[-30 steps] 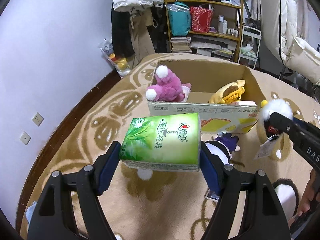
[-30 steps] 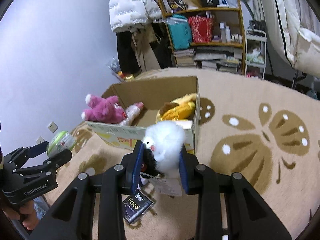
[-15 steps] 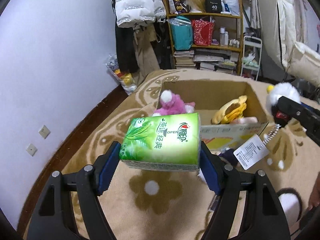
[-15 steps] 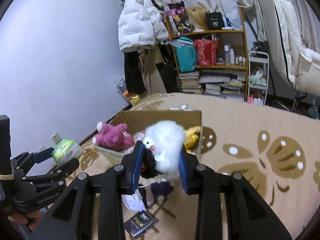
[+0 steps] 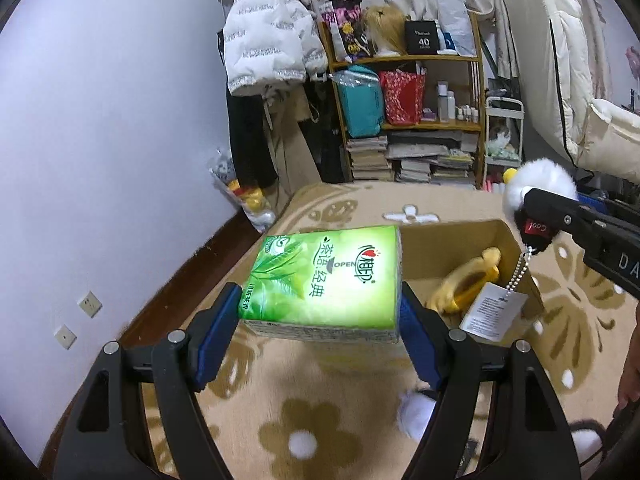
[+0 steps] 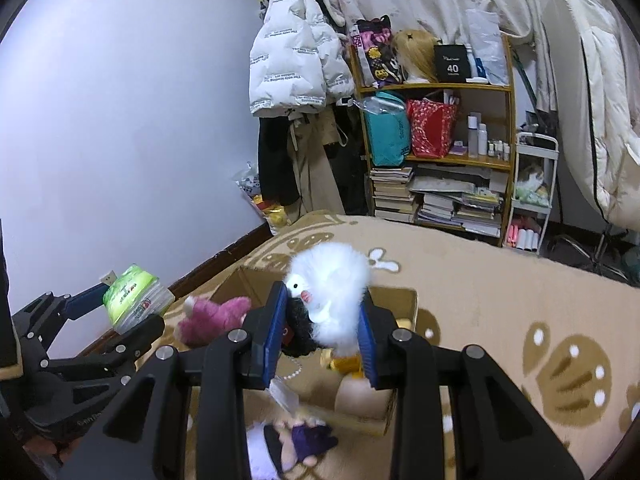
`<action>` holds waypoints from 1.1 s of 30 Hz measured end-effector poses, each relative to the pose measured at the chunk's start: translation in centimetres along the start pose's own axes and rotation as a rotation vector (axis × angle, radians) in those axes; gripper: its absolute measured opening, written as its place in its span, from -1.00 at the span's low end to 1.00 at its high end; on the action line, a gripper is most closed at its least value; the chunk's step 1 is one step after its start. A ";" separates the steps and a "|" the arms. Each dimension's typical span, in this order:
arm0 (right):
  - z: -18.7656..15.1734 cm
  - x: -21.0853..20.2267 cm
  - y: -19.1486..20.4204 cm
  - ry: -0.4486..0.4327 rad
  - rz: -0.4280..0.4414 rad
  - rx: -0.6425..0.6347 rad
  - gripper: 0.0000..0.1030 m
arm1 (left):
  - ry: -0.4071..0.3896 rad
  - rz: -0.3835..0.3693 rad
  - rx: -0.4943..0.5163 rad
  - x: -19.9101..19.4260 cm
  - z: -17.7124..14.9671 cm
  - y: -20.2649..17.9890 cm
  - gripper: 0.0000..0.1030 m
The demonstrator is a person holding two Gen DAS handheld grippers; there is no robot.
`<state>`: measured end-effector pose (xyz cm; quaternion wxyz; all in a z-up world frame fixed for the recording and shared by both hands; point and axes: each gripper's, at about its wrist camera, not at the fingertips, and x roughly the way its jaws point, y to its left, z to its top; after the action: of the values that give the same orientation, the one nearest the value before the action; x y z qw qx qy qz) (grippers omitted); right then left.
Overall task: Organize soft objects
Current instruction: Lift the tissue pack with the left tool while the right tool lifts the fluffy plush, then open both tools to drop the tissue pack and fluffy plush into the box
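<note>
While the left gripper (image 5: 320,320) clamped a green plastic-wrapped tissue pack (image 5: 324,280) between its blue pads, holding it in the air in front of the open brown cardboard box (image 5: 516,256), the right gripper (image 6: 322,334) squeezed a fluffy white plush bird (image 6: 332,288) above that box. Inside lay a yellow plush toy (image 5: 468,288) and a pink plush animal (image 6: 212,320). A purple-and-white doll (image 6: 288,444) lay on the beige patterned carpet (image 6: 500,320) just beside the box.

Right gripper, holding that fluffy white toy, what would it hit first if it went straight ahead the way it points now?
Probably the cardboard box: the right gripper points over its open top, the white fluffy toy leading. Depth is unclear; it might pass above the far wall.
</note>
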<state>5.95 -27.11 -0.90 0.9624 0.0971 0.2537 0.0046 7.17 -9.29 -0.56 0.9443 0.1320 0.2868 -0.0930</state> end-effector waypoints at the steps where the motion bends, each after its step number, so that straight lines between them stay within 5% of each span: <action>1: 0.3 0.4 -0.1 0.002 0.003 -0.005 -0.33 | -0.017 0.008 0.003 0.3 0.1 -0.1 0.46; 13: 0.8 5.3 -2.1 0.044 0.041 0.035 -0.32 | -0.028 0.043 0.015 4.2 1.8 -0.4 0.46; 27: -1.3 7.9 -4.4 0.118 0.067 0.105 -0.31 | 0.019 -0.002 0.065 7.8 1.6 -3.3 0.47; 33: -2.2 8.7 -4.7 0.151 0.077 0.114 -0.26 | 0.031 -0.081 0.044 7.8 1.8 -3.9 0.47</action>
<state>12.31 -30.79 -7.89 0.9325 0.1607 0.3217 0.0343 13.47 -14.35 -4.30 0.9321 0.1425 0.3042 -0.1356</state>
